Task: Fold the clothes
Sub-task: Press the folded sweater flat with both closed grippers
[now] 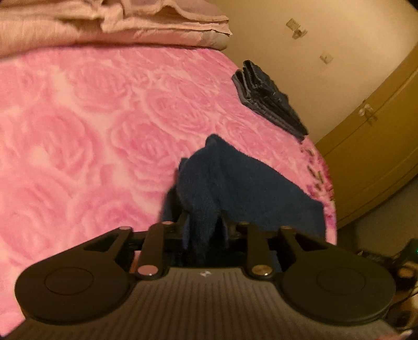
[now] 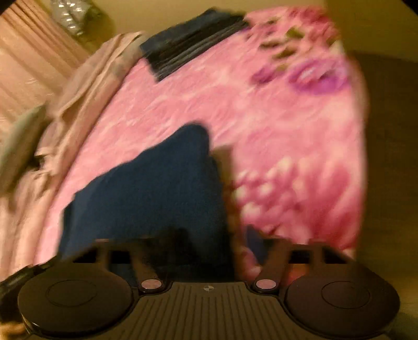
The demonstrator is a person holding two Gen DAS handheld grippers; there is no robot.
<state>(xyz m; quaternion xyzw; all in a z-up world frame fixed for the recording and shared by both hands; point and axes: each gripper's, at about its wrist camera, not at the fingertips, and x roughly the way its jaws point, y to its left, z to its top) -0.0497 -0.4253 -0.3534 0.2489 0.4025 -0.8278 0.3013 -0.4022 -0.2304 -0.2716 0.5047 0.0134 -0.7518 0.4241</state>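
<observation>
A navy fleece garment (image 1: 235, 183) lies bunched on the pink rose-patterned blanket (image 1: 78, 130). One fold is lifted, and my left gripper (image 1: 203, 222) is shut on it; the cloth hangs down between the two black fingers. The right wrist view is badly blurred by motion. There the same navy garment (image 2: 156, 196) rises in a peak right in front of my right gripper (image 2: 209, 235) and covers its fingers. The blur and the cloth hide whether that gripper holds the cloth.
A folded stack of dark clothes (image 1: 269, 96) sits near the bed's far right edge, and shows again as a dark stack (image 2: 193, 41) in the right wrist view. A beige folded quilt (image 1: 104, 23) lies along the head of the bed. A wooden wardrobe (image 1: 378, 146) stands to the right.
</observation>
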